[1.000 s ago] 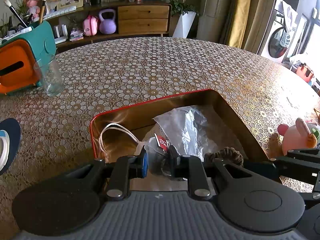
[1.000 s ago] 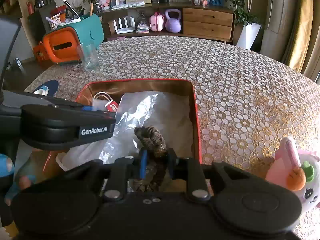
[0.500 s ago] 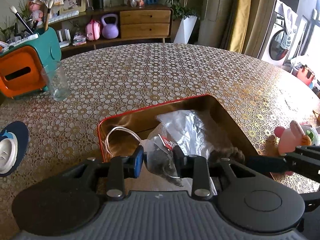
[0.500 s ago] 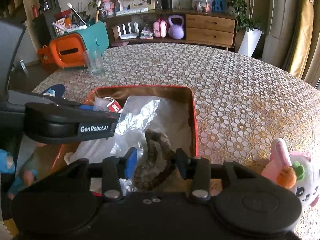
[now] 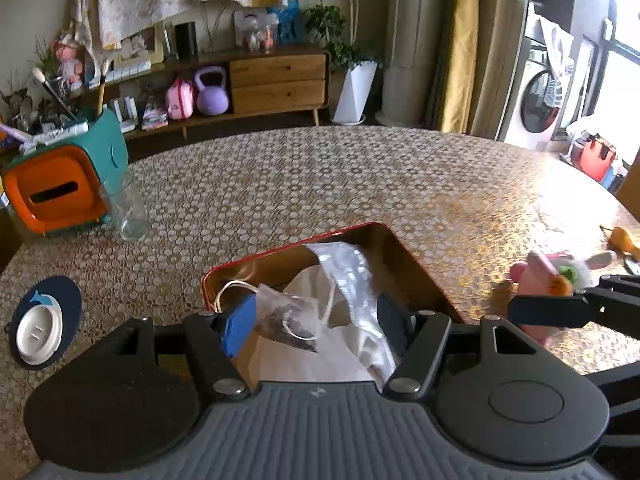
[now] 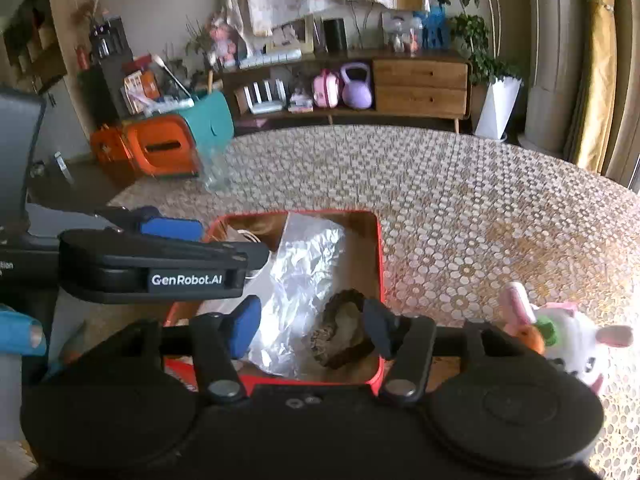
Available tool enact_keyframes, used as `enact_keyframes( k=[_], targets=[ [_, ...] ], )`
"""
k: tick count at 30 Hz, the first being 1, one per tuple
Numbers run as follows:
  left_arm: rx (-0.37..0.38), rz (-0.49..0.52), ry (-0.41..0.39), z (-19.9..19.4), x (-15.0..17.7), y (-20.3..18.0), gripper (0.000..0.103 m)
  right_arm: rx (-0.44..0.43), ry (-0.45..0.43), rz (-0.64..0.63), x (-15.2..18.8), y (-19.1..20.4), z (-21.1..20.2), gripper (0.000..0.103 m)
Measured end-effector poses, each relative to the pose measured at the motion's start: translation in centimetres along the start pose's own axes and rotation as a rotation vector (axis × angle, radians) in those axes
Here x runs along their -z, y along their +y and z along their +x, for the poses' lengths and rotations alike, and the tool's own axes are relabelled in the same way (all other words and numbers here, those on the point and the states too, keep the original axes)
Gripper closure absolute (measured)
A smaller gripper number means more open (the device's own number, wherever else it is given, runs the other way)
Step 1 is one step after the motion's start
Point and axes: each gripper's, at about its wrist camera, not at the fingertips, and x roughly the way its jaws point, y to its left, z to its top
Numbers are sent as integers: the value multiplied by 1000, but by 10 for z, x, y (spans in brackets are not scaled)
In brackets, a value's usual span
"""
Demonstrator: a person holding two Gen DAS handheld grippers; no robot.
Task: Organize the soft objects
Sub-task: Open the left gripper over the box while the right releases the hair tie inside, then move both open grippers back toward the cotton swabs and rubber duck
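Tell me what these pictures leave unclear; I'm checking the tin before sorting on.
- Tin's near-left corner: right wrist view, hidden by the left tongs.
- Scrunchie: absent from the left wrist view.
- Plush rabbit: blurred, partly behind the right tongs.
- Drinking glass: blurred.

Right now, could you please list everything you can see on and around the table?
Tin box: one, red rim, near table edge.
Scrunchie: one, brown, inside box.
Clear bag: one, inside box.
Mesh pouch: one, inside box.
Plush rabbit: one, white-pink, right of box.
Glass: one, clear, far left.
Organizer: one, orange-teal, beside glass.
Coaster: one, navy, left.
Left gripper: open.
Right gripper: open.
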Motion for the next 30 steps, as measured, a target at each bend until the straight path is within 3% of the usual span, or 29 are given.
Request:
enact_keyframes(
  k=[11, 17, 20, 30],
  targets=[
    [76, 45, -59, -60, -5, -38, 36, -6, -120, 53, 6, -18, -73, 36],
    [124, 66, -89, -82, -6, -67, 27, 28, -183, 100, 17, -38, -109, 30],
    [144, 77, -98, -88, -6, -86, 21, 63, -217, 132, 27, -50, -125, 23],
    [255, 101, -83, -86, 1, -157, 16, 168, -285, 235, 63, -105, -172, 9]
  ],
)
